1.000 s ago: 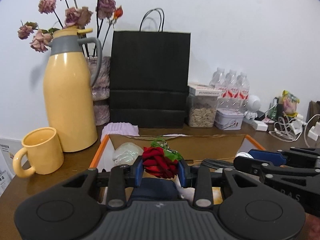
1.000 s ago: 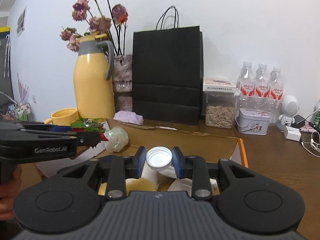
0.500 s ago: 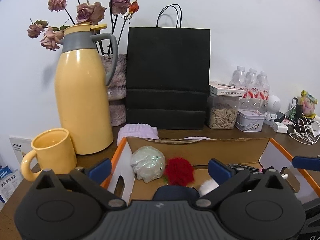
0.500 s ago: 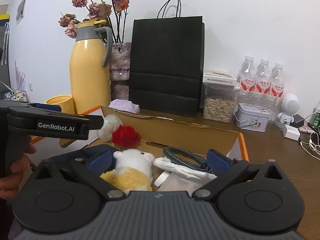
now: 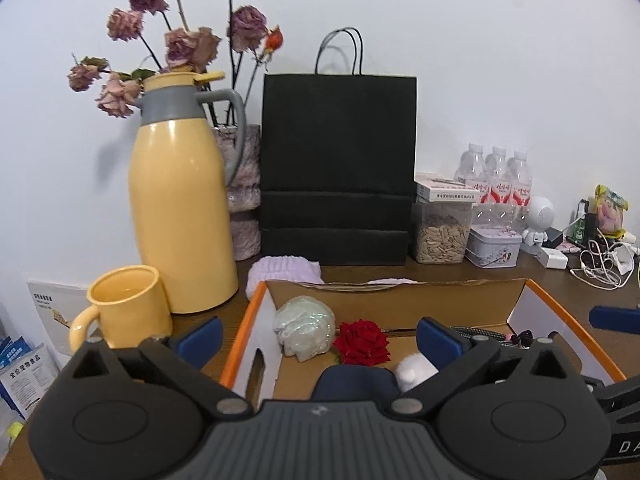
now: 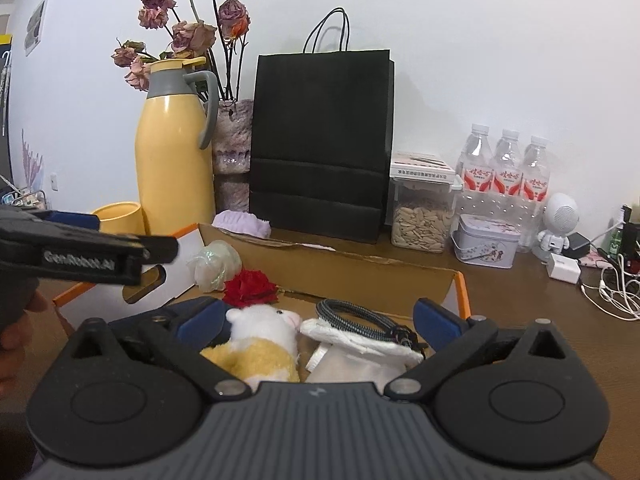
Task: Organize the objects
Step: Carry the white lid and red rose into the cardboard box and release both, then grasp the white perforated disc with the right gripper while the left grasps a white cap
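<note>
An open cardboard box (image 5: 244,332) with orange edges lies on the wooden desk. Inside it are a red rose (image 5: 362,342), a pearly white bundle (image 5: 306,330) and part of a white plush toy (image 5: 414,368). My left gripper (image 5: 318,338) hangs open just above the box's near side, and the rose lies loose beyond its fingers. In the right wrist view my right gripper (image 6: 318,320) is open over the box (image 6: 462,292). Below it are the yellow-and-white plush toy (image 6: 260,340), a braided cable (image 6: 356,314) and a white pouch (image 6: 360,352), none of them gripped. The left gripper (image 6: 80,252) reaches in from the left.
A yellow thermos (image 5: 180,216) and a yellow mug (image 5: 128,312) stand left of the box. Behind it are a lilac cloth (image 5: 284,270), a black paper bag (image 5: 338,168), a seed jar (image 5: 442,234), a tin (image 5: 494,248) and water bottles (image 5: 496,184). Chargers and white cords (image 5: 600,264) clutter the right.
Both grippers have opened wide. The left one let go of the red rose, which now lies in the box. The right one released a round white lid, now out of sight.
</note>
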A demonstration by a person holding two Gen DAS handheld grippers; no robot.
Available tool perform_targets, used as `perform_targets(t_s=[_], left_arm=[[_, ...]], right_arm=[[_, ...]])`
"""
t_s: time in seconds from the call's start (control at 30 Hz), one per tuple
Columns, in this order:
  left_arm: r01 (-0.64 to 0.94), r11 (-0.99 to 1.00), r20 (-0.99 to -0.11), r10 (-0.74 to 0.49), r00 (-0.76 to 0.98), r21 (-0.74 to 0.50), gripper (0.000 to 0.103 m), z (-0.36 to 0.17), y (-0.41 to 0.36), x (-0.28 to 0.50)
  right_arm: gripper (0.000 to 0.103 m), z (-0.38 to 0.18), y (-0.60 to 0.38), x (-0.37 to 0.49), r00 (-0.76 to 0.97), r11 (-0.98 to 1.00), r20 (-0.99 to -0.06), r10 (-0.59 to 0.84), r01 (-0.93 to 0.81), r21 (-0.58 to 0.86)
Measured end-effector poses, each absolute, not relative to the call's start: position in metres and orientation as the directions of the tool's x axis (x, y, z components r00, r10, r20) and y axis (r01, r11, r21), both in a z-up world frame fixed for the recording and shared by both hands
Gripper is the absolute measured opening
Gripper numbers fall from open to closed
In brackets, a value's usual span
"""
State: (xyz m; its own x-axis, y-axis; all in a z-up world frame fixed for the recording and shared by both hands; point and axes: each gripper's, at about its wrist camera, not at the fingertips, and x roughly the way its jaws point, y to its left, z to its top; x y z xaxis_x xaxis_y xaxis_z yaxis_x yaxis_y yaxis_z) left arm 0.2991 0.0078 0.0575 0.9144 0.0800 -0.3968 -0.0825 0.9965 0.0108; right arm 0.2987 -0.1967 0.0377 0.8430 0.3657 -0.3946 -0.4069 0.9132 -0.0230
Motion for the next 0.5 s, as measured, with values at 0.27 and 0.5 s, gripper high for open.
perform_targets(t_s=[0.27,0.5], left_arm=[[-0.104,0.994,-0.395,0.089,0.914,-0.016,0.103,0.058,0.023,0.266],[-0.134,0.991,-0.442,0.12,0.889,-0.002,0.103,0.045,0.041,0.238]], right_arm=[[0.103,0.031,-0.212,0.269,0.837,0.918,-0.423,0.347,-0.395,-0.03],[0.103,0.026,-0.231,0.248,0.842,0.932,-0.438,0.315,-0.362,-0.025]])
